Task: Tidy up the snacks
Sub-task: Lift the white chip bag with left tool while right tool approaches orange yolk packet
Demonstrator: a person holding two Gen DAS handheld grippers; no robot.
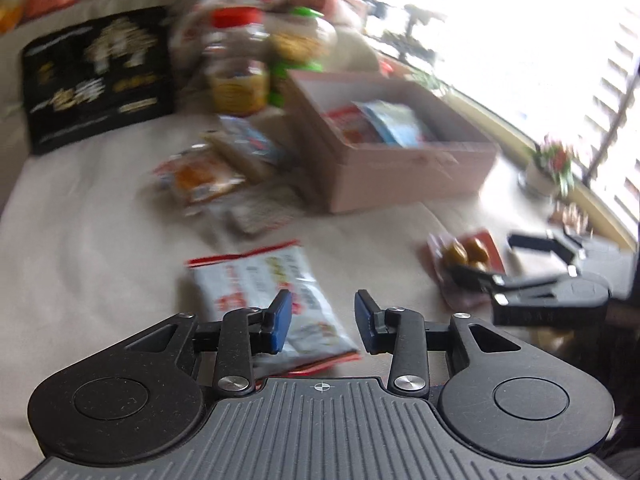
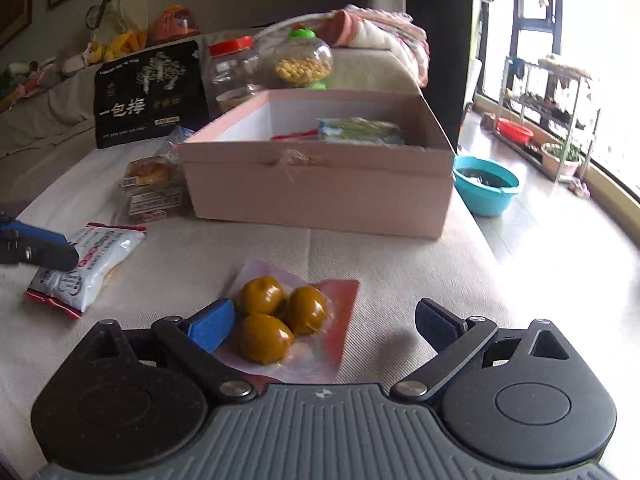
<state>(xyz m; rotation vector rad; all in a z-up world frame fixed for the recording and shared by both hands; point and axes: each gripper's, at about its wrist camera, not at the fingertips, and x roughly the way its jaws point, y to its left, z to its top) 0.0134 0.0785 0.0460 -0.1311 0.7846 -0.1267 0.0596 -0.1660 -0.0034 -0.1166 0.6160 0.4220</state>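
Observation:
A pink cardboard box [image 2: 320, 196] stands open on the beige cloth, with a few snack packets inside [image 2: 360, 130]; it also shows in the left wrist view [image 1: 400, 176]. My right gripper [image 2: 324, 320] is open, its fingers either side of a clear pack of three yellow-brown snacks [image 2: 280, 320], also in the left wrist view [image 1: 466, 254]. My left gripper [image 1: 323, 320] is open just above a white and red packet [image 1: 260, 284], which the right wrist view shows at the left [image 2: 88, 268].
Loose packets [image 2: 154, 188] lie left of the box. Behind it stand a black bag [image 2: 148, 96], a red-lidded jar [image 2: 234, 72] and a green-lidded jar [image 2: 304, 60]. A teal basin [image 2: 486, 188] sits on the floor to the right.

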